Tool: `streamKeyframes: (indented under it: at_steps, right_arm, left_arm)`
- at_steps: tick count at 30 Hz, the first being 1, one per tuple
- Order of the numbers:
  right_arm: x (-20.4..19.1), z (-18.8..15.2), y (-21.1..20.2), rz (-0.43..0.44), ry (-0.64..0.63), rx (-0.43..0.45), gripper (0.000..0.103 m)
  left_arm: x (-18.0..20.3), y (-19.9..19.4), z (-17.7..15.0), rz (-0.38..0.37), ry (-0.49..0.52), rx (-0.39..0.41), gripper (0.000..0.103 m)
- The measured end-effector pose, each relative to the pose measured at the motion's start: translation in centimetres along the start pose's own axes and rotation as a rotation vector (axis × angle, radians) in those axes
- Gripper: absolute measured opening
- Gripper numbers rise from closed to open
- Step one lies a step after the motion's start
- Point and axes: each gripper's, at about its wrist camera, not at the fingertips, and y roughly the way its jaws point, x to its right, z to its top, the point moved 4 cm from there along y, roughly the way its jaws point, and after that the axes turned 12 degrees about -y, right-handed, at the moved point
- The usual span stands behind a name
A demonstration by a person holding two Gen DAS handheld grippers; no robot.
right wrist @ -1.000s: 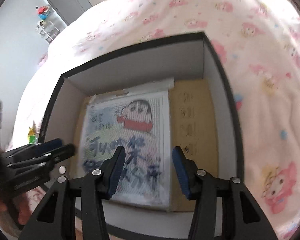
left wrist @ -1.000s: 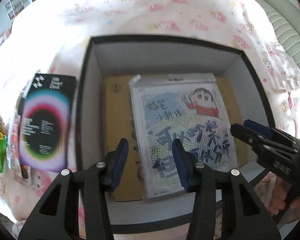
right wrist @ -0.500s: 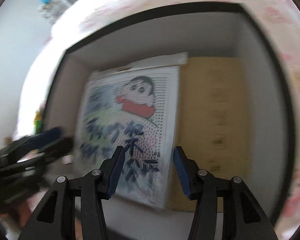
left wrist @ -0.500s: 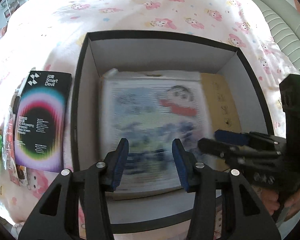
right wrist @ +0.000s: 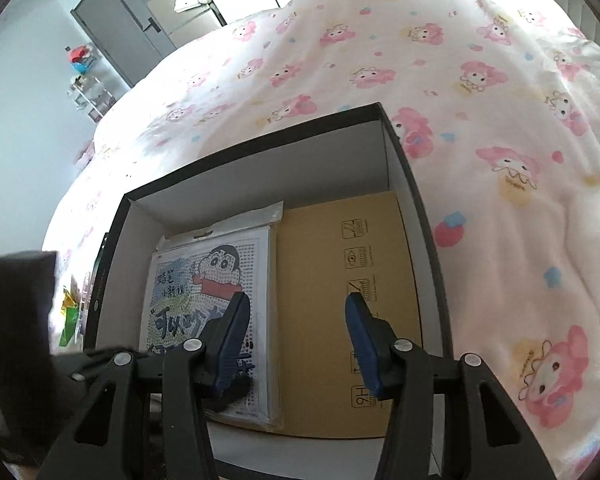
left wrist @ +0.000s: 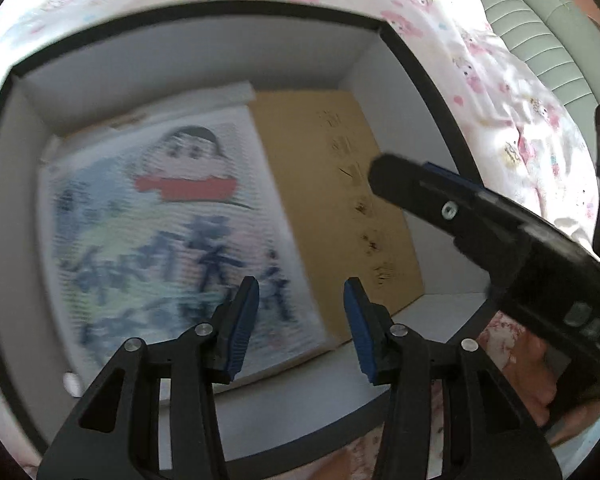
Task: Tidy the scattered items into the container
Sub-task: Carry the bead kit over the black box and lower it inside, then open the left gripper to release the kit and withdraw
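A: Two grippers, both over the box (right wrist: 404, 168). Left gripper (left wrist: 300, 316) jaws parted, nothing between the pads. Right gripper (right wrist: 294, 342) same, parted and empty.

B: Right one visible from the left cam?

A: Yes, black body coming in from the right side, a hand (left wrist: 528, 376) under it.

B: What's in the box?

A: Cartoon sheet pack (right wrist: 216, 312) lying flat on the left side of the floor, blurred in the left view. Brown cardboard (right wrist: 340, 320) flat beside it on the right, edges touching or overlapping, can't tell which.

B: Beyond the box?

A: Pink-print bedspread (right wrist: 380, 60) all around. Green and yellow item (right wrist: 69, 314) left of the box on the bed, too small to identify. Grey door (right wrist: 116, 20) at the back
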Motion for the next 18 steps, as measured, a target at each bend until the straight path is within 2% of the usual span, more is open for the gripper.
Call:
streamKeyframes:
  at_steps: [4,6,8,10,14,16,18]
  right_arm:
    - [1.2,0.2,-0.7,-0.003,0.056,0.006,0.046]
    - [1.3,0.1,-0.9,0.011,0.056,-0.003,0.046]
    - [1.3,0.1,-0.7,-0.020,0.040,-0.009,0.046]
    - [1.1,0.1,-0.6,-0.019,0.033,-0.015,0.046]
    - [0.5,0.3,-0.8,-0.028,0.006,0.000,0.046]
    - [0.1,0.2,-0.6,-0.005,-0.005,-0.009,0.046]
    - [-0.1,0.2,-0.2,-0.004,-0.017,-0.021,0.046]
  left_arm:
    - [1.1,1.2,-0.2,0.115,0.051,0.014,0.041]
    - [1.2,1.3,-0.1,0.171,0.045,0.017,0.036]
    - [0.7,1.3,0.0,0.215,0.042,0.018,0.031]
    - [0.1,1.2,0.1,0.256,0.048,0.028,0.031]
    - [-1.0,0.6,0.4,0.226,0.018,0.028,0.031]
    - [-1.7,-0.2,0.7,0.113,-0.020,0.030,0.031]
    - [-2.9,-1.1,0.9,0.039,-0.077,0.025,0.031]
